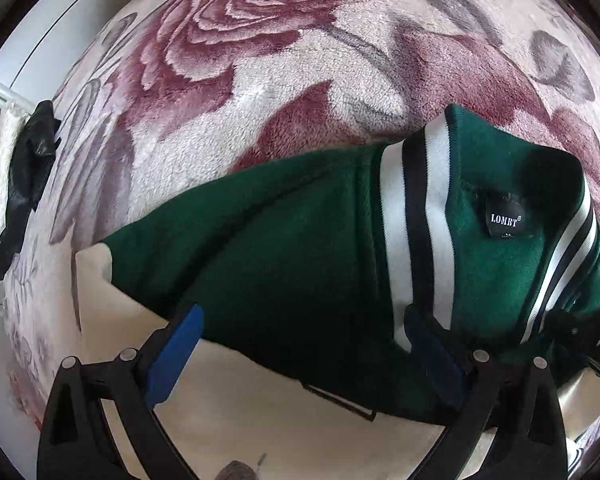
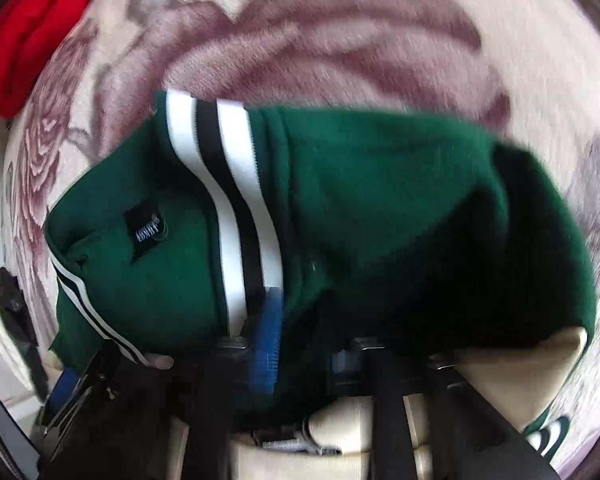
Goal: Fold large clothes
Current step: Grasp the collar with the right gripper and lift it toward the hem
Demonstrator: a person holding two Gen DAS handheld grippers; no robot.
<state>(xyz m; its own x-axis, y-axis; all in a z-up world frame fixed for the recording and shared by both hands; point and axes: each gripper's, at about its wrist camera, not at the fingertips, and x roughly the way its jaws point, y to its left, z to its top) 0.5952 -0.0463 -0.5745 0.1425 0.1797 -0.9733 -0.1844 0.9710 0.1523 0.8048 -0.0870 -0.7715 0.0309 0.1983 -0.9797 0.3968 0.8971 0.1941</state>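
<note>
A dark green jacket point(image 1: 292, 248) with cream sleeves point(image 1: 260, 412) and a white-and-black striped collar point(image 1: 416, 216) lies on a rose-patterned blanket point(image 1: 260, 80). A black neck label point(image 1: 505, 216) shows inside the collar. My left gripper point(image 1: 304, 352) is open, its blue pads either side of the jacket's shoulder, above the cloth. In the right wrist view the same jacket point(image 2: 380, 208) fills the middle. My right gripper point(image 2: 300, 344) is shut on the jacket's green cloth just beside the collar stripe point(image 2: 236, 216); the blue pad point(image 2: 266, 344) presses into the fabric. The view is blurred.
A red cloth point(image 2: 28, 40) lies at the blanket's far left. A black crumpled item point(image 1: 28, 176) hangs at the bed's left edge beside white furniture point(image 1: 60, 20). The other gripper's black body point(image 2: 84, 392) shows at lower left in the right wrist view.
</note>
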